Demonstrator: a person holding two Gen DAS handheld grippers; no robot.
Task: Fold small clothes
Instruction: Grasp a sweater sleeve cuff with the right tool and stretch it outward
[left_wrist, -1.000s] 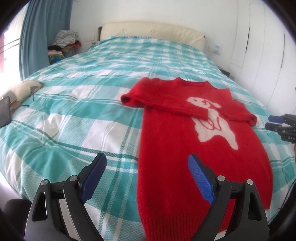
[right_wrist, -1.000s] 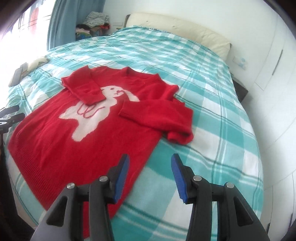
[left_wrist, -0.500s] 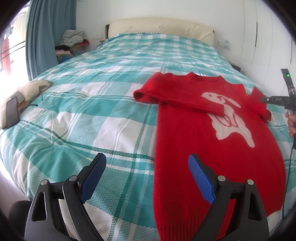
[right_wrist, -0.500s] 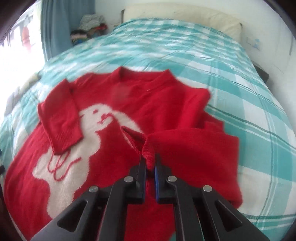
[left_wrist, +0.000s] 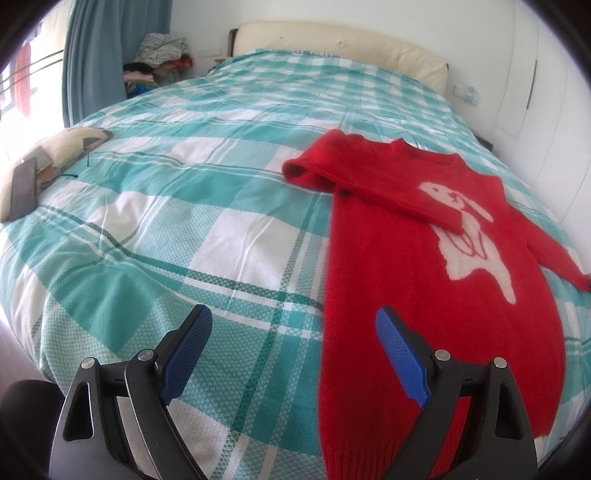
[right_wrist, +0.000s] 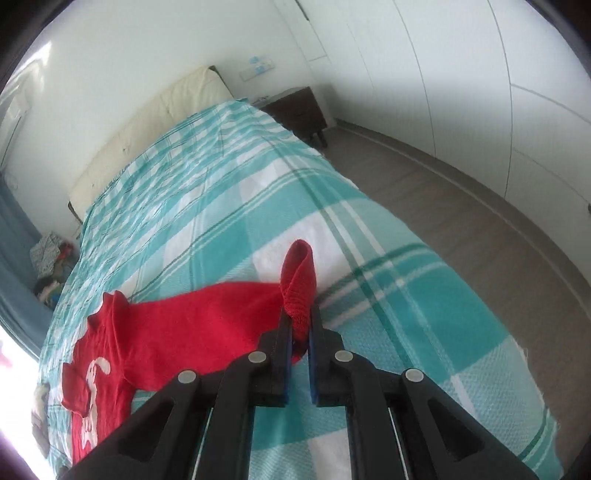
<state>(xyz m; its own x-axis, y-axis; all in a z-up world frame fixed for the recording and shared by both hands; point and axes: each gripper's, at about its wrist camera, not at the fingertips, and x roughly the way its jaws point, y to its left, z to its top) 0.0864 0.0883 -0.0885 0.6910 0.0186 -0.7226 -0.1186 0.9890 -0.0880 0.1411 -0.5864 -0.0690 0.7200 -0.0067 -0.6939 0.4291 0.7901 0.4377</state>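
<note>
A small red sweater (left_wrist: 436, 280) with a white animal figure lies flat on the bed, its left sleeve (left_wrist: 373, 184) folded across the chest. My left gripper (left_wrist: 291, 354) is open and empty, above the bed next to the sweater's lower left edge. My right gripper (right_wrist: 300, 321) is shut on the cuff of the right sleeve (right_wrist: 299, 280) and holds it out to the right, away from the body (right_wrist: 110, 354). The stretched sleeve also shows in the left wrist view (left_wrist: 554, 254).
The bed has a teal and white plaid cover (left_wrist: 207, 192) and a cream headboard (left_wrist: 340, 40). A cushion with a phone (left_wrist: 26, 184) lies at the bed's left edge. A nightstand (right_wrist: 299, 110) and wood floor (right_wrist: 461, 221) lie right of the bed.
My right gripper closed on the right sleeve's cuff and has pulled the sleeve off the sweater's body, out to the right. My left gripper stayed open and drifted slightly left.
</note>
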